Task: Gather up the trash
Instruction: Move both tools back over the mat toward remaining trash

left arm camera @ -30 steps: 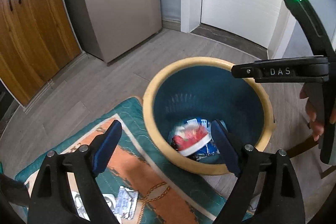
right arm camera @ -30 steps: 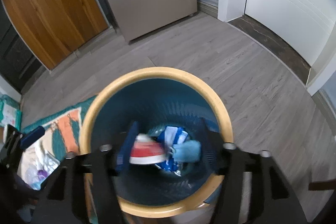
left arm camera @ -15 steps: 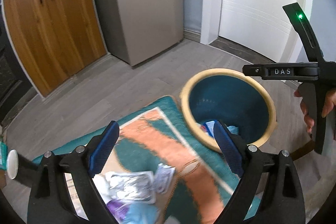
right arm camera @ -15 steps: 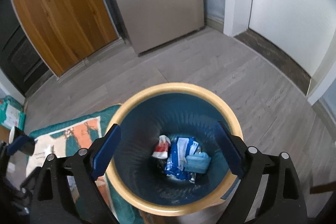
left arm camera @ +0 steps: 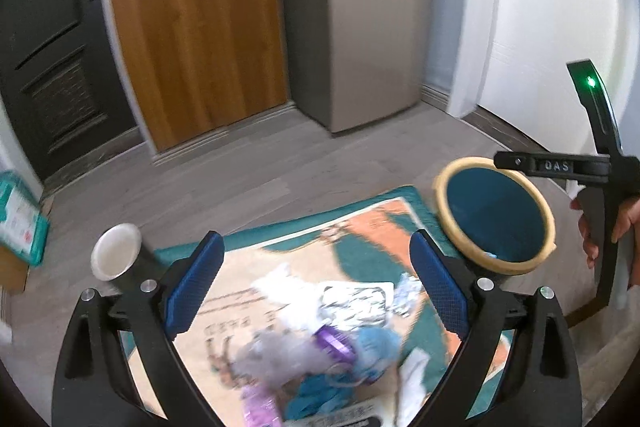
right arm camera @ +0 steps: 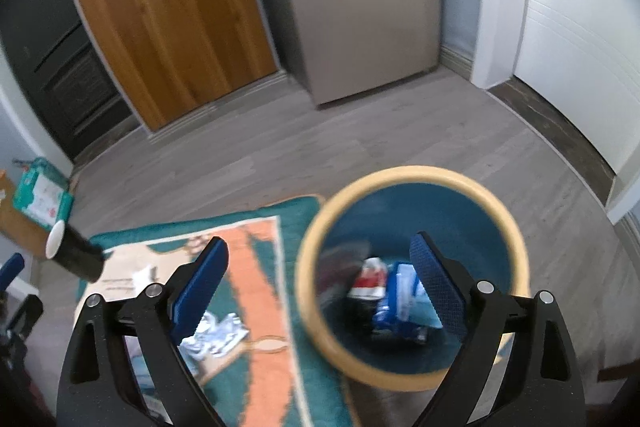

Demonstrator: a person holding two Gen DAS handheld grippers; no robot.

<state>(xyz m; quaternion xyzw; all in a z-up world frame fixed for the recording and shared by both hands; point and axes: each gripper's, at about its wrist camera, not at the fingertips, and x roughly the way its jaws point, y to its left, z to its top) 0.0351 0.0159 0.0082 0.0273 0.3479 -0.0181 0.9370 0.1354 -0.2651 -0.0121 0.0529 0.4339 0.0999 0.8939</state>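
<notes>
My left tongs [left arm camera: 316, 281] hang over the trash pile [left arm camera: 320, 343] on the rug [left arm camera: 360, 223], jaws wide and opening a little further, nothing between the pads. My right tongs [right arm camera: 320, 281] stand wide apart and empty above the near rim of the bin [right arm camera: 412, 175], which sits on the floor at the rug's edge with a red-and-white wrapper [right arm camera: 370, 281] and a blue packet [right arm camera: 394, 301] already at its bottom.

The risks I see from here lie in the pile. It is a soft tangle of silver foil wrappers [left arm camera: 356, 301], a purple piece [left arm camera: 334, 341], blue cloth-like scraps [left arm camera: 376, 339] and white paper, all touching or overlapping. If I close on it blind I may catch several things loosely and shed some on the way to the bin, or pinch the rug itself. The view is smeared with motion, so my aim is uncertain. A black cup [left arm camera: 120, 261] lies just beside the left jaw; a careless descent could knock it and set it rolling.
</notes>
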